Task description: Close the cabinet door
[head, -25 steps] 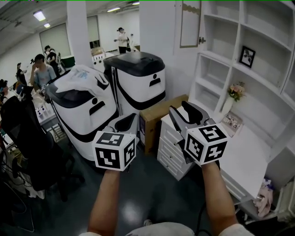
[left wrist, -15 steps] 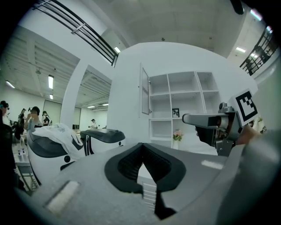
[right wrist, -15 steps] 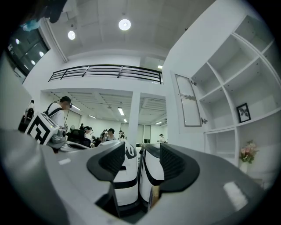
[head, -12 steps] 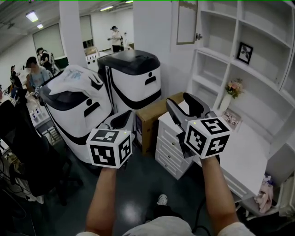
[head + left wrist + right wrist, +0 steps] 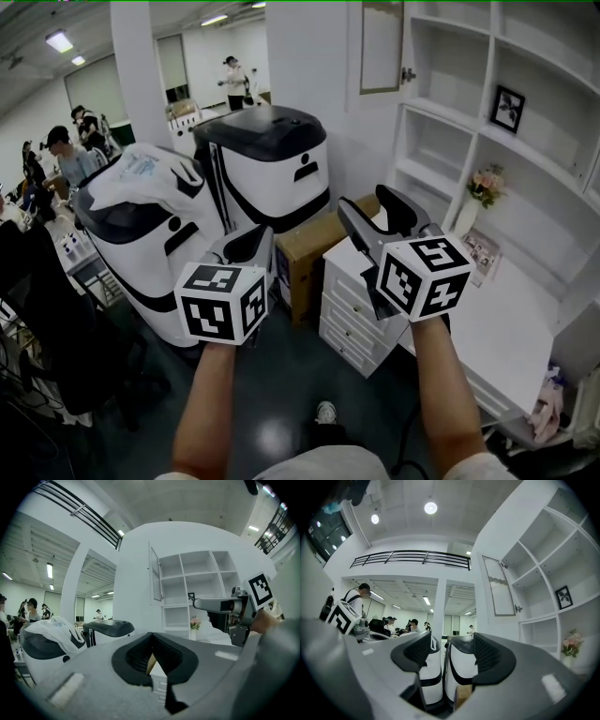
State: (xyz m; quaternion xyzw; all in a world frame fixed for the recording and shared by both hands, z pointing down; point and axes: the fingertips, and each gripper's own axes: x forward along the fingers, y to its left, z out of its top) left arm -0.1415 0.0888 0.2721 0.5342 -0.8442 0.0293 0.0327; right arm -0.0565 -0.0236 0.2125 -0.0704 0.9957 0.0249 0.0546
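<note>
Two tools are out in front of me at about waist height: my left tool [image 5: 247, 246] has its jaws drawn together on nothing, only a thin slit between the pads, and my right tool [image 5: 373, 206] has just been opening and now stands wide with nothing between its jaws. High up ahead of the right tool, and well apart from it, the cabinet door [image 5: 382, 47] is swung out from the white shelving [image 5: 450, 141], its small knob [image 5: 409, 73] at the shelf side. Below the door, a cardboard box [image 5: 314, 246] leans beside a white chest of drawers [image 5: 349, 314], which joins a white table [image 5: 511, 314] running under the shelves. A framed picture [image 5: 507, 108] and a vase of flowers [image 5: 478, 194] sit in the shelving. To my left stand two big white-and-black machines [image 5: 272, 159], the nearer one draped with a white bag [image 5: 141, 173]. The door's top edge is cut off in the head view, my right tool covers part of the box, and a pale bundle [image 5: 548, 412] at the table's near end is too dim to name.
</note>
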